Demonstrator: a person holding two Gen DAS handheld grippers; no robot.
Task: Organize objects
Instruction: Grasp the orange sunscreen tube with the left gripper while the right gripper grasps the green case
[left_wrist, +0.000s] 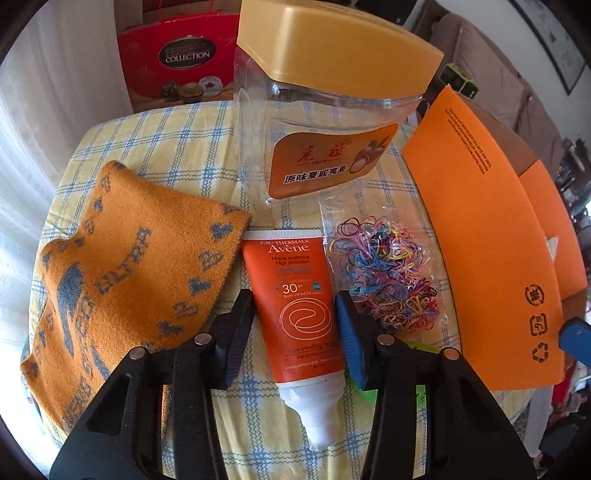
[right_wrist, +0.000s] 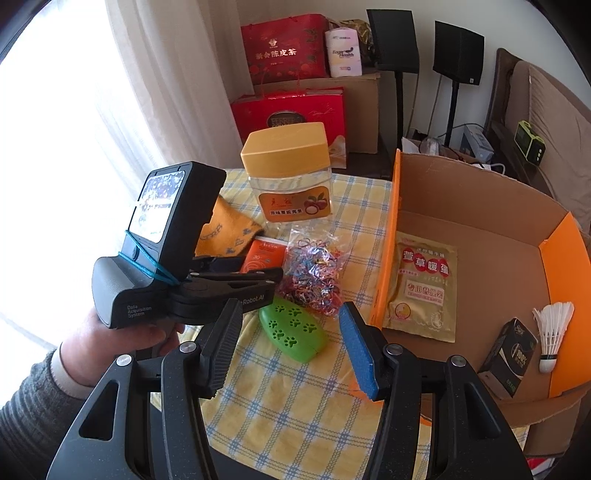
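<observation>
Because the sunscreen tube (left_wrist: 295, 306) is a soft-walled plastic squeeze tube, it is judged light, slightly slick and liable to deform, so the sound hold is across its broad orange body above the stiffer white cap, with moderate pressure only. It lies flat on the checked tablecloth (left_wrist: 177, 136), cap toward the camera, between the orange knitted cloth (left_wrist: 129, 273) and the bag of small coloured elastic bands (left_wrist: 384, 269), in front of the clear jar with a yellow lid (left_wrist: 332, 110). The left gripper (left_wrist: 293, 321) straddles the tube with its jaws spread to either side, apparently not yet pressing. The right gripper (right_wrist: 291, 343) hovers released and empty above the green paw-print case (right_wrist: 291, 328), beside the cardboard box (right_wrist: 480, 206). The tube is orange with white lettering, "Avène" and "30" legible.
</observation>
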